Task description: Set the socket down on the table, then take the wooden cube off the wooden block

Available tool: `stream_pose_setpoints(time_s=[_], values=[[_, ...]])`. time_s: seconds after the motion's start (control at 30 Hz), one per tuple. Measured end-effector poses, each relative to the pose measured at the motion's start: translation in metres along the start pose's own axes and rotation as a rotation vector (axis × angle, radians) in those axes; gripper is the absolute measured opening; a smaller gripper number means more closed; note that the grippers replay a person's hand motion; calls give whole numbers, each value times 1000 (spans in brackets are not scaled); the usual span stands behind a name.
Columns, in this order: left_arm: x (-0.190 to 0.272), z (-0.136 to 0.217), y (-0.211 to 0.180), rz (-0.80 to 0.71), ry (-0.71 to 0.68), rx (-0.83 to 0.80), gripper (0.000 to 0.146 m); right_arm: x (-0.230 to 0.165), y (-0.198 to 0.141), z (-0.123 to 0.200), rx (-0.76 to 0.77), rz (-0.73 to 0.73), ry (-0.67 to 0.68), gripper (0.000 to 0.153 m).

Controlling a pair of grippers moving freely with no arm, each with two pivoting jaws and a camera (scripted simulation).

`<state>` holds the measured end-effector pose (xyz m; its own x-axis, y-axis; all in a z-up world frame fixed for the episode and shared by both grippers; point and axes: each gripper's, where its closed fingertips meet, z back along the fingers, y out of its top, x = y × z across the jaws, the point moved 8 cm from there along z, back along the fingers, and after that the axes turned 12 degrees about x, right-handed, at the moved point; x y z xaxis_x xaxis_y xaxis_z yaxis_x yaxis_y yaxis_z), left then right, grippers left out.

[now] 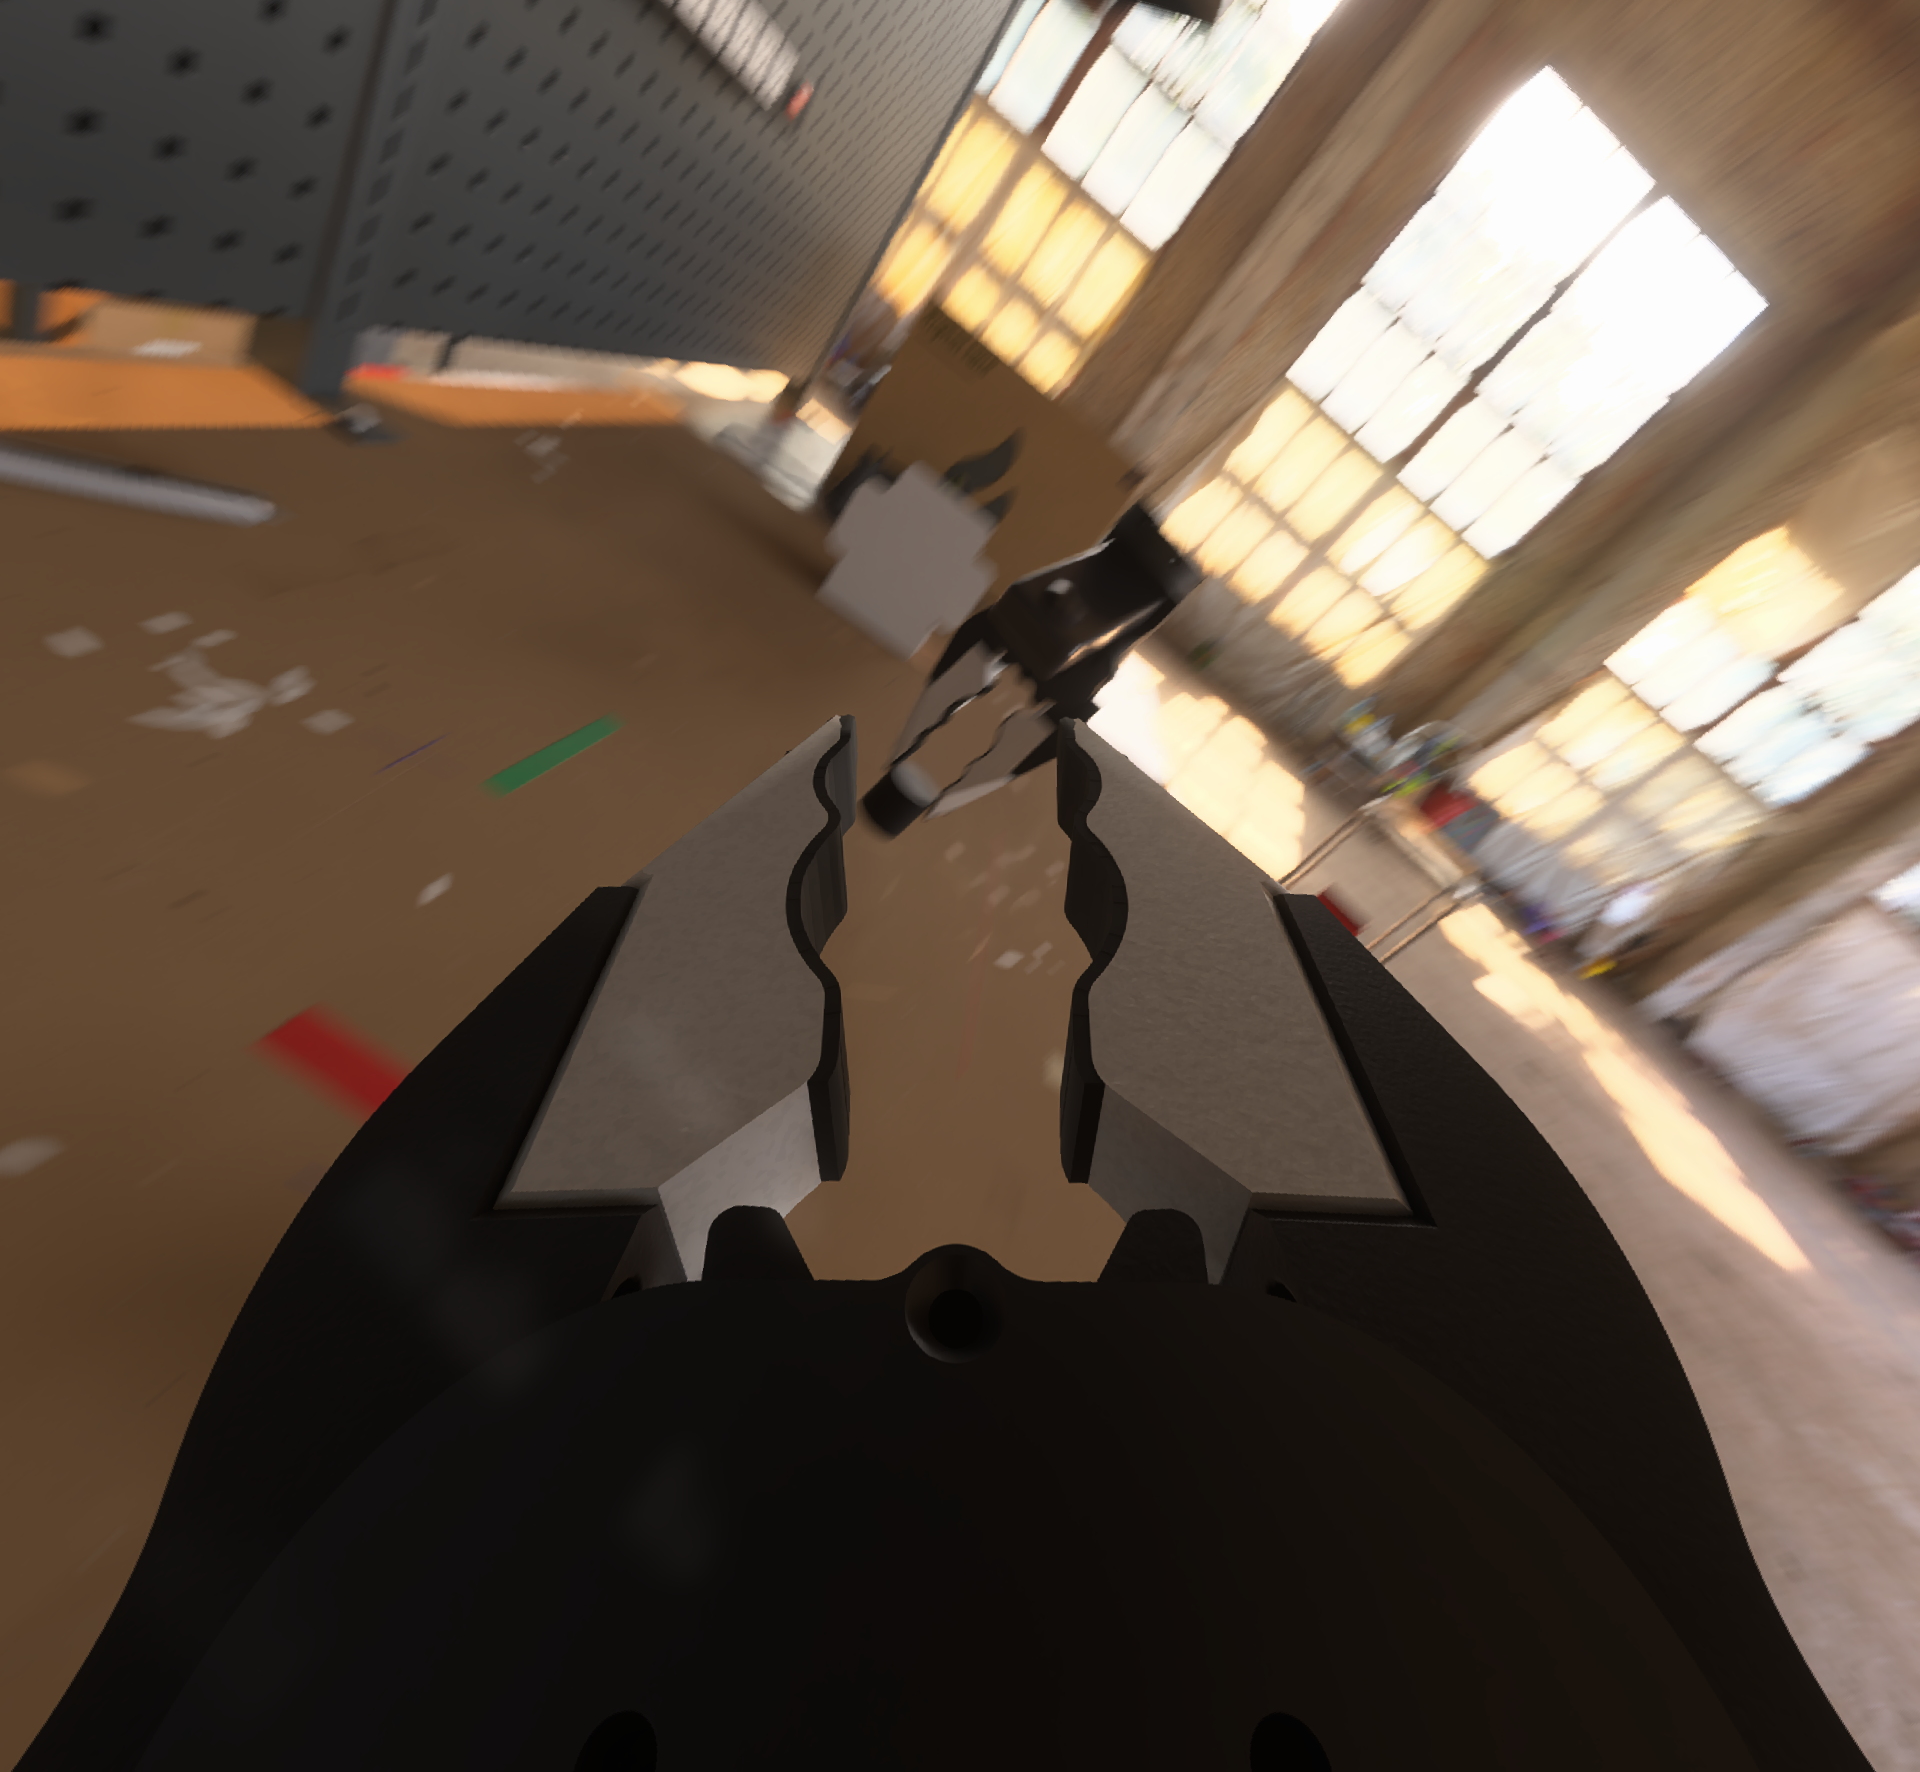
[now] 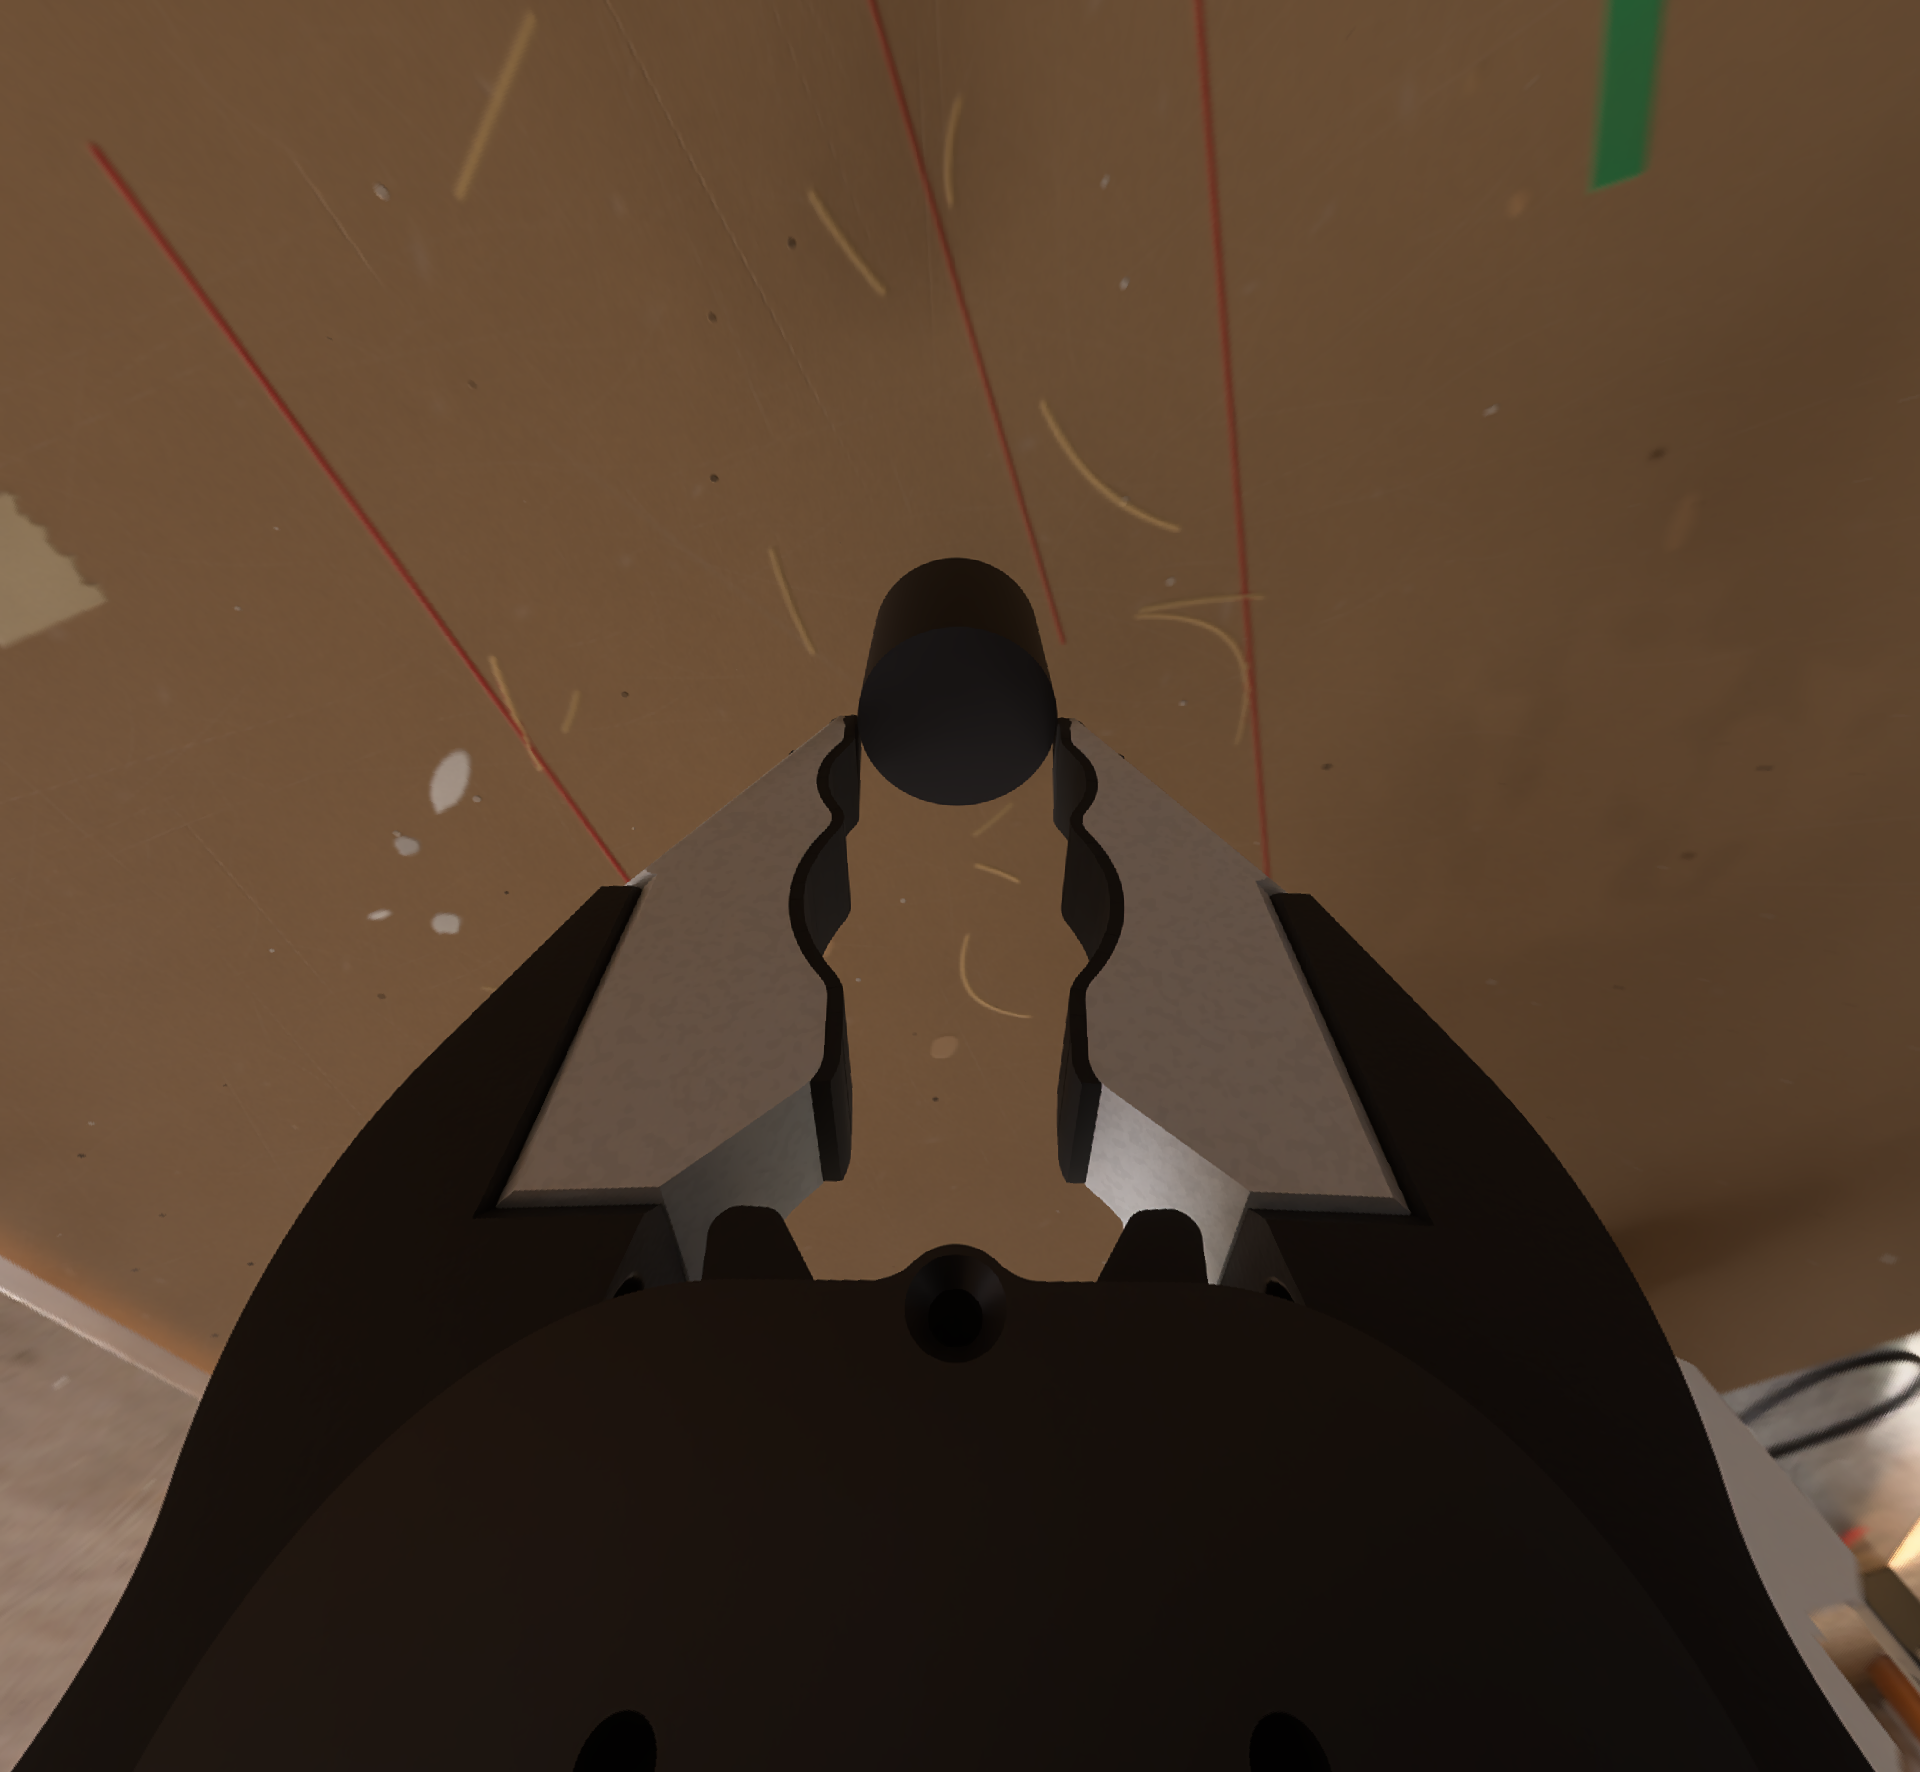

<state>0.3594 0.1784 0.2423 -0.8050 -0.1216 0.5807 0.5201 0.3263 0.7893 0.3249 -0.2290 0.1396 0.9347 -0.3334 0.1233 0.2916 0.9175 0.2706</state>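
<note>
Table: brown worktop, scratched, crossed by thin red lines; it fills the right wrist view beyond the fingers, so we read the right gripper as pitched steeply down toward it.

Right gripper: fingers pinching the socket at their very tips, one tip touching each side; in the left wrist view it shows farther off, ahead and a little right, angled downward over the table with the socket at its low end.

Left gripper: fingers spread, nothing between them; tilted, with blur across the background; we judge it the idle one for this step.

Green tape strip: flat on the table, well apart from the socket, up and to the right.

Socket: short dark cylinder, one round end facing the camera; long axis running on from the fingers toward the table; whether its far end touches the surface we cannot tell; the set-down turns on that remaining gap.

Wooden cube, wooden block: we cannot identify either in these views.
</note>
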Motion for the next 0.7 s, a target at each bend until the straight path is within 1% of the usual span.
stream_pose_setpoints(time_s=[0.07,0.13,0.17,0.23,0.37,0.5,0.6,0.7], values=[[-5,11,3,-90,126,-133,39,3,-5,-13,-25,-28,40,37],[-10,23,3,-181,255,-302,39,4,-7,-23,-39,-51,67,37],[-12,29,2,-214,304,-384,39,5,-8,-26,-50,-61,70,37],[-15,38,-2,-239,356,-553,39,7,-8,-30,-82,-84,83,37],[-26,47,-14,-267,417,-870,40,11,-6,-31,-149,-99,71,37],[-38,40,-35,-363,430,-1105,42,12,-4,-20,-170,-106,46,44],[-50,27,-53,-524,435,-1226,45,9,-2,-8,-146,-84,-3,45],[-59,13,-69,-704,364,-1284,45,4,-1,3,-107,-68,-38,44]])
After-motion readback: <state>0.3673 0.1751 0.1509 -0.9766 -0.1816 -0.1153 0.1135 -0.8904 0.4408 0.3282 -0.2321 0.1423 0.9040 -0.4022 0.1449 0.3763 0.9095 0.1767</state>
